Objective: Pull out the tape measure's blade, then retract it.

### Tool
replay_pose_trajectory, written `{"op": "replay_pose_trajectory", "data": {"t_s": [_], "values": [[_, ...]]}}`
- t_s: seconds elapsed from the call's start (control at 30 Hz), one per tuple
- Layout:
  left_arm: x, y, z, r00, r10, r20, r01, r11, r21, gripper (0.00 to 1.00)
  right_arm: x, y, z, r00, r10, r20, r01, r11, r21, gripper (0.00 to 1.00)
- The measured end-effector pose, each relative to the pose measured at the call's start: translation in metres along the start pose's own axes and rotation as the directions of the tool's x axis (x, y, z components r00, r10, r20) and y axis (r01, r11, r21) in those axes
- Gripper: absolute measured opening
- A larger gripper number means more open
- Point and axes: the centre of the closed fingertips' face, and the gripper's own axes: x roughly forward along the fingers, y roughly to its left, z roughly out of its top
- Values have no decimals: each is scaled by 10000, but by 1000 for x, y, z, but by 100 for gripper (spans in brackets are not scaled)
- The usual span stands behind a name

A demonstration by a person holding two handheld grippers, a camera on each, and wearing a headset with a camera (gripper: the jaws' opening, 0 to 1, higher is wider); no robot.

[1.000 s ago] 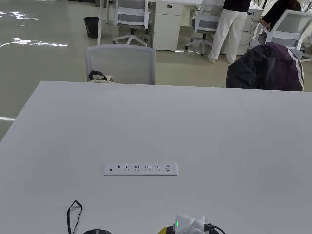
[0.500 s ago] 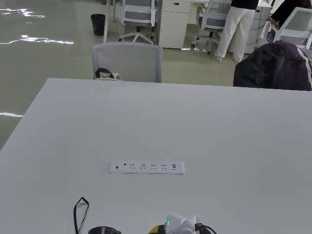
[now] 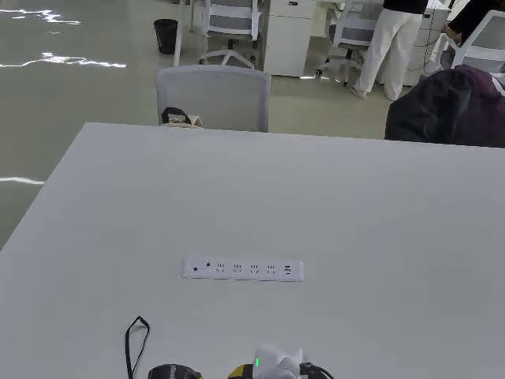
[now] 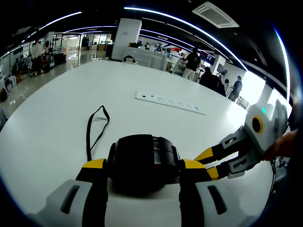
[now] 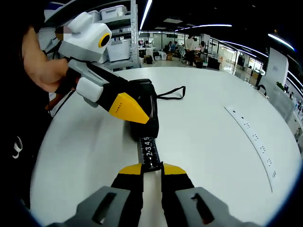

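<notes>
Your left gripper (image 4: 143,165) has its jaws clamped on the two sides of the black tape measure (image 4: 142,151). The case sits on the white table (image 4: 52,118), close in front of you. Your right gripper (image 5: 152,170) has its yellow-tipped jaws pinched together on the blade (image 5: 148,147). A short length of blade is out of the case and runs straight from the case's mouth to those tips. The numerals 2 to 5 can be read on it. In the right gripper view, your left gripper comes in from the left, crosswise to the blade, with your hand (image 5: 45,71) around its handle. The tape measure's black wrist strap (image 4: 90,130) lies in a loop on the table beyond the case. Farther out, well apart from the tape measure, a white power strip (image 3: 243,269) lies on the tabletop. A grey chair (image 3: 213,96) stands at the table's far edge.
</notes>
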Motion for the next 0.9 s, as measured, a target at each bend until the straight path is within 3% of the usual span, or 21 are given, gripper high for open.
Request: {"op": "replay_pose_trajectory", "data": {"t_s": [0.37,0.9], "values": [[-1,0,0,10000,-69,-24,69,10000,-1,57,14,3,9,9999,76,-75,-78,9997,-212,12],[1,2,-1,9999,-145,-12,145,9999,-43,57,30,6,21,9979,558,-315,-580,9956,-741,12]]}}
